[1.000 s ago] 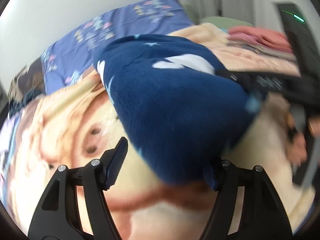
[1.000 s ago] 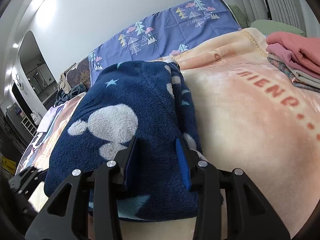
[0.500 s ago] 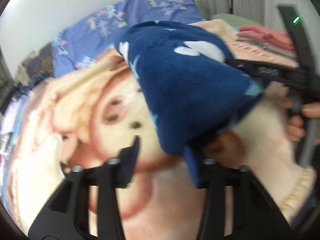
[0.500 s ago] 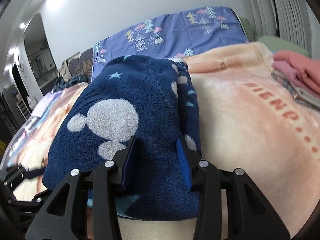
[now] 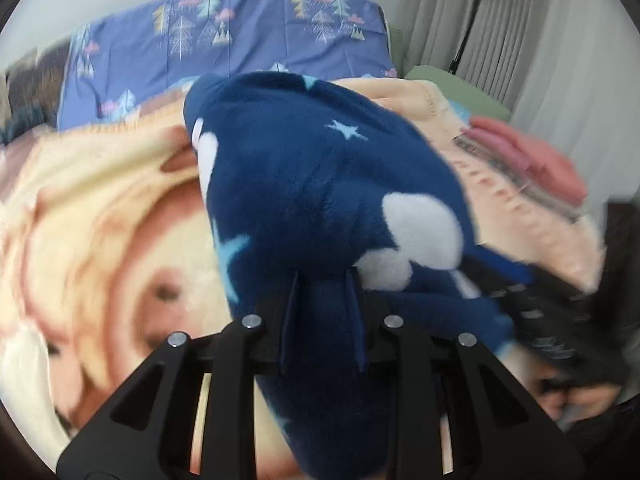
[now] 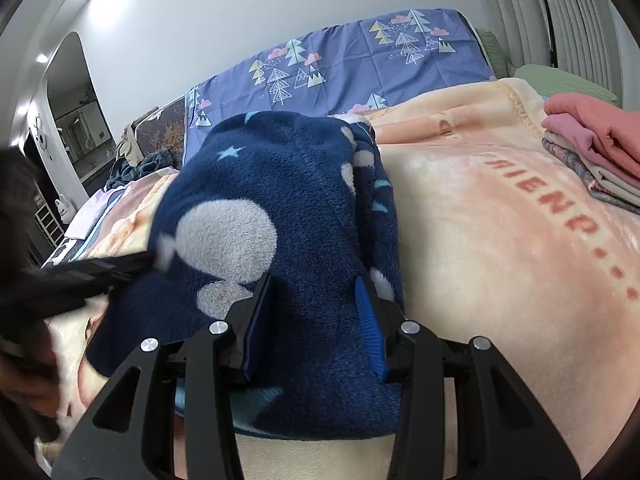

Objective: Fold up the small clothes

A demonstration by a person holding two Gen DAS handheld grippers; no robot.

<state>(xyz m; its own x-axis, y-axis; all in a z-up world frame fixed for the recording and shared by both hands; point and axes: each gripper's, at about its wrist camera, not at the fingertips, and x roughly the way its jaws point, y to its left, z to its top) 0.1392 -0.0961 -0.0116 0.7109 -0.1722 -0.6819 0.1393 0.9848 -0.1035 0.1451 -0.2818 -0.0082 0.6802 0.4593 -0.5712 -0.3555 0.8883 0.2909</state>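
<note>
Left hand-held gripper (image 5: 322,320) pinching navy fleece garment (image 5: 320,200); right hand-held gripper (image 6: 314,320) likewise

We count one navy fleece garment (image 6: 280,216), bunched between the fingers of both grippers. Beyond the fingertips to the right we see one stack of folded clothes (image 6: 592,148), one peach blanket (image 6: 500,240) beneath everything, and one purple tree-print sheet (image 6: 360,64) far ahead.

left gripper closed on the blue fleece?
Yes, the left gripper has its fingers pinched on the blue fleece.
</note>
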